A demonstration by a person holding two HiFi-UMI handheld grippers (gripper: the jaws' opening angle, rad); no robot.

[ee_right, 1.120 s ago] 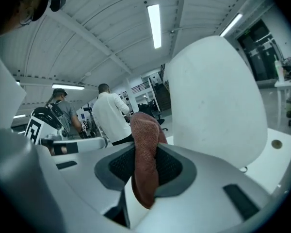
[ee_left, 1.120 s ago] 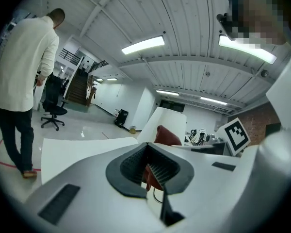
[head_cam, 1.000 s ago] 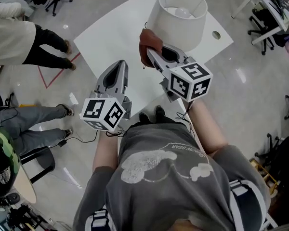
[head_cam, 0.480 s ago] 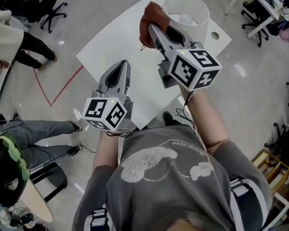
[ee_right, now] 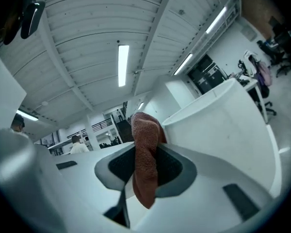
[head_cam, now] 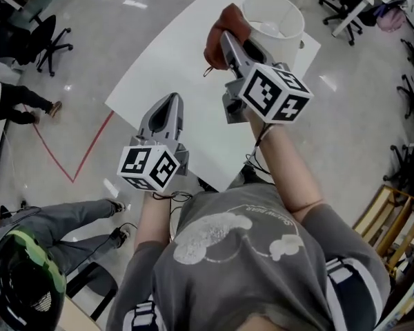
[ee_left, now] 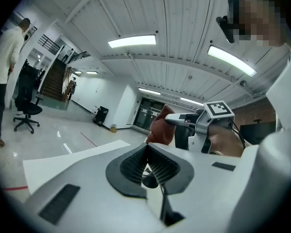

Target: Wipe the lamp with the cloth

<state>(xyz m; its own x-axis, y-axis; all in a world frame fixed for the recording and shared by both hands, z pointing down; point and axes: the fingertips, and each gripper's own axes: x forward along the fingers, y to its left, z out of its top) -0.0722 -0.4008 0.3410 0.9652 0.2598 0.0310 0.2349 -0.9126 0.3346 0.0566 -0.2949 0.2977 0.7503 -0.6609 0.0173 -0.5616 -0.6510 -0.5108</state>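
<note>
1. Cloth [ee_right: 145, 164], a rust-brown terry piece, is pinched between the right tongs [head_cam: 229, 41]. A fold stands above the tips and a tail droops below them.
2. It lies against the left outer wall of the lamp [head_cam: 279, 16], high on the white drum shade and close under the rim. A bulb [head_cam: 268, 27] shows through the open top.
3. One second ago the cloth was low on that same side of the shade. Half a second ago it was about midway up, so it has climbed towards the rim, and the right arm now reaches further out.
4. The left tongs [head_cam: 171, 102] are pressed together with nothing between them. They are held over the near part of the desk [head_cam: 172, 67], well apart from the lamp, much as in both earlier frames.
5. The desk is white, and the lamp stands near its far corner.
6. Around it lies a glossy grey floor [head_cam: 90, 19] crossed by a red tape line [head_cam: 69, 157].
7. Office chairs [head_cam: 45, 36] stand at the upper left, and a seated person's legs [head_cam: 62, 219] reach in at the lower left.
8. Overhead, the gripper views show a ribbed white ceiling with strip lights [ee_left: 133, 41].
</note>
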